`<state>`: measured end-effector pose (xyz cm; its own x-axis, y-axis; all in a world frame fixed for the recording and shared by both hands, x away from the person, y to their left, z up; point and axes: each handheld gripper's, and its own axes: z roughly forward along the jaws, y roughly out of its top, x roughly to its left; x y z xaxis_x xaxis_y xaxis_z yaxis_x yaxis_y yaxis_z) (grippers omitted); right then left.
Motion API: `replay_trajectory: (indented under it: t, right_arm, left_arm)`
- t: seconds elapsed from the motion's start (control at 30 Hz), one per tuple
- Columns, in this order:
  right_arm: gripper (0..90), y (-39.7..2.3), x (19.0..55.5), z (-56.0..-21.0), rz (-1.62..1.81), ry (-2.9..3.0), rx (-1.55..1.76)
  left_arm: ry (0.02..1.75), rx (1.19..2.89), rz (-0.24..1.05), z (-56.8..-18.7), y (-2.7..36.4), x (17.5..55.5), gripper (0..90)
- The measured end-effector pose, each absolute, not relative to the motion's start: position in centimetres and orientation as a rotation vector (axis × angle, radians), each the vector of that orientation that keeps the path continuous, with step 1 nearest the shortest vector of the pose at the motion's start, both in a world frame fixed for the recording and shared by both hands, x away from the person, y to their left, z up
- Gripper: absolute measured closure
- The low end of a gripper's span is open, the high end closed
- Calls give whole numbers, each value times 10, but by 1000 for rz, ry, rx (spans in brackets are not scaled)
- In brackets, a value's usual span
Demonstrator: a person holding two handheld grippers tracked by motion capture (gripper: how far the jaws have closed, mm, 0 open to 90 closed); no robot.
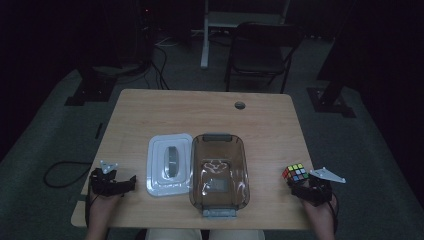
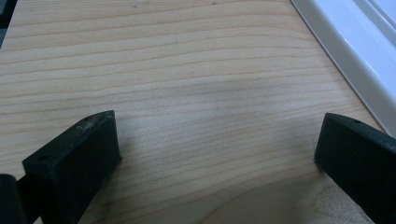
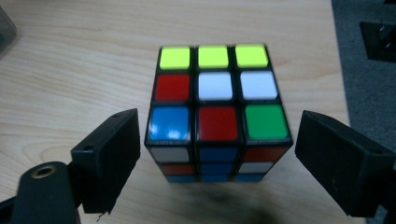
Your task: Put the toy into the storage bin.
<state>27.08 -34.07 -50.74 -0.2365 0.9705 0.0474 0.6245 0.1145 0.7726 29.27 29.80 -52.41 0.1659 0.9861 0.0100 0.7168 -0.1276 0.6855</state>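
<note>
A scrambled colour cube (image 1: 295, 173) (image 3: 217, 112) stands on the wooden table near its right front corner. My right gripper (image 1: 298, 187) (image 3: 218, 140) is low behind the cube with its black jaws on either side of it; narrow gaps show at both pads, so it is open. My left gripper (image 1: 129, 182) (image 2: 217, 135) rests at the table's left front, jaws wide apart over bare wood, holding nothing. Its jaws point toward a white lid (image 1: 170, 162) (image 2: 355, 42).
A clear brown-tinted container (image 1: 243, 165) with grey latches sits at the front middle, touching the white lid on its left. A round cable hole (image 1: 240, 105) lies at the table's far edge. A dark chair (image 1: 260, 50) stands beyond the table (image 1: 200, 110).
</note>
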Motion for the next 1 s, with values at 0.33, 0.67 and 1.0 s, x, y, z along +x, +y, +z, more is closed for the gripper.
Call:
replay_trajectory:
  t: [0.33, 0.67, 1.0]
  right_arm:
    - [195, -337, 273, -519, 920, 1941, 1569]
    - [242, -335, 274, -521, 885, 1948, 1568]
    - [338, -335, 274, -521, 887, 1954, 1577]
  left_arm:
    - [1607, 1908, 649, -524, 298, 293, 6]
    - [1608, 1907, 649, -524, 298, 293, 6]
    - [1607, 1908, 648, -524, 298, 293, 7]
